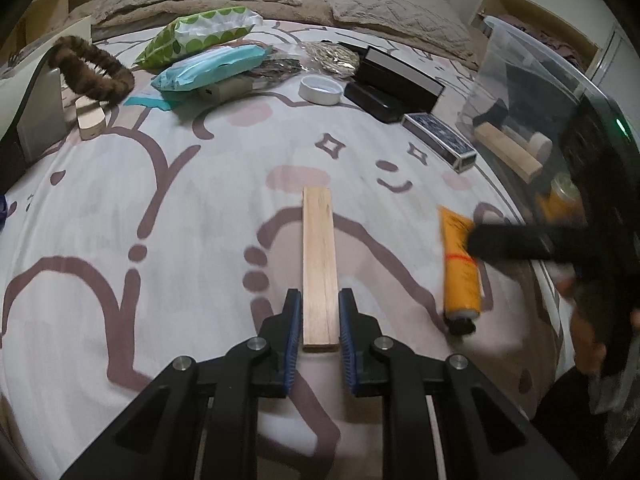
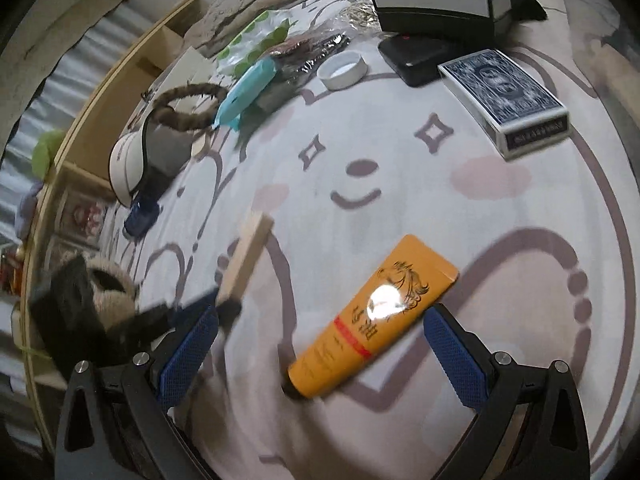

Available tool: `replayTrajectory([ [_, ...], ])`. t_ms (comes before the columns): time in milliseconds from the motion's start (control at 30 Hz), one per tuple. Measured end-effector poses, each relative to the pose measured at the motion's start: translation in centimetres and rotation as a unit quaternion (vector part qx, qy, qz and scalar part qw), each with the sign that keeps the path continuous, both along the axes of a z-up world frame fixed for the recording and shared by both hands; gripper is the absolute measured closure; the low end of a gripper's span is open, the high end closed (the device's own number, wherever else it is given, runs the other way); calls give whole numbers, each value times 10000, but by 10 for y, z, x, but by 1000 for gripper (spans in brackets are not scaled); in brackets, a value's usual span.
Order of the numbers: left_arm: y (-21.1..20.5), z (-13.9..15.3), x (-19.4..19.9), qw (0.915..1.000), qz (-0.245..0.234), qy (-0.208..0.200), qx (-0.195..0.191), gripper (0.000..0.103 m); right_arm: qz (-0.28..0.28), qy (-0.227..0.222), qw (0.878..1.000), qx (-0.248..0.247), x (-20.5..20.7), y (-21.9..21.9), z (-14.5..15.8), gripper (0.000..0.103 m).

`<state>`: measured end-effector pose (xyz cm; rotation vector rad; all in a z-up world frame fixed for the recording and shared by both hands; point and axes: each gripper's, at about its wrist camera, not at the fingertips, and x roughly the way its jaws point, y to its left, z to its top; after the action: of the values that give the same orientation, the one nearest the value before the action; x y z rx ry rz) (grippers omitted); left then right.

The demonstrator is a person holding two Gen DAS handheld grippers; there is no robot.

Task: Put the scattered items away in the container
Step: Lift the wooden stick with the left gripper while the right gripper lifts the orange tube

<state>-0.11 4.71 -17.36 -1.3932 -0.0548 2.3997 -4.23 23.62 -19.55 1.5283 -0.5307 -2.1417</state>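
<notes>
My left gripper [image 1: 319, 312] is shut on the near end of a pale wooden block [image 1: 319, 256], which points away over the patterned bedspread. The right wrist view shows the same block [image 2: 246, 256] blurred at the left. My right gripper [image 2: 320, 316] stands wide open around an orange tube [image 2: 372, 316] that lies on the bedspread, its pads apart from it. In the left wrist view that tube [image 1: 460, 272] lies at the right, with a blurred black finger [image 1: 512, 242] of the right gripper across it. A clear plastic bin [image 1: 516, 68] stands at the right edge of the bed with a wooden block and other items inside.
A blue card deck [image 1: 440, 140], a black case [image 1: 392, 84], a white round lid [image 1: 321, 89], wipes packs [image 1: 208, 68], a brown fur hoop [image 1: 96, 68] and small wooden pieces [image 1: 90, 120] lie further back. Pillows are behind them. A person's hand [image 1: 592, 344] shows at the right.
</notes>
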Motion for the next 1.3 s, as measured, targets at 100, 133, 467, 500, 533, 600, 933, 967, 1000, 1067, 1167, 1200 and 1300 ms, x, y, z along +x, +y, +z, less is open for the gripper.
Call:
replayTrajectory([
  [100,1,1,6,10000,-7,30,-24,84,36,58,10000,56,-6,-9,-1,1],
  [133,0,1,8,10000,4,44,-37,84,60,87,9999,75,-7,-11,-2,1],
  [467,-7,5,6,9993,223,240,-198,84,151,468,9952,850,14,-13,1,33],
  [500,-6,5,6,9992,212,246,-213,84,228,538,9932,1007,19,-17,2,33],
  [533,-5,5,6,9992,201,253,-229,84,318,605,9904,1205,23,-22,2,33],
  [600,-3,4,6,9990,196,279,-284,84,493,742,9805,1753,31,-35,1,33],
  [933,-1,0,0,9987,242,309,-324,71,239,956,9529,2869,37,-13,0,38],
  [967,0,0,-1,9986,253,322,-338,71,176,928,9549,2815,36,-9,0,43],
  [1000,0,-1,-2,9985,265,337,-355,71,134,916,9562,2777,36,-7,1,43],
  [1067,2,-2,-5,9982,290,368,-386,71,133,966,9568,2739,35,-8,1,43],
  [1167,3,-4,-11,9977,333,405,-435,70,192,1036,9533,2831,33,-15,-2,43],
  [1200,4,-4,-13,9975,344,421,-441,64,204,1067,9517,2872,32,-17,-2,43],
  [1300,7,-7,-18,9974,335,452,-447,47,192,1119,9519,2845,30,-20,-3,43],
])
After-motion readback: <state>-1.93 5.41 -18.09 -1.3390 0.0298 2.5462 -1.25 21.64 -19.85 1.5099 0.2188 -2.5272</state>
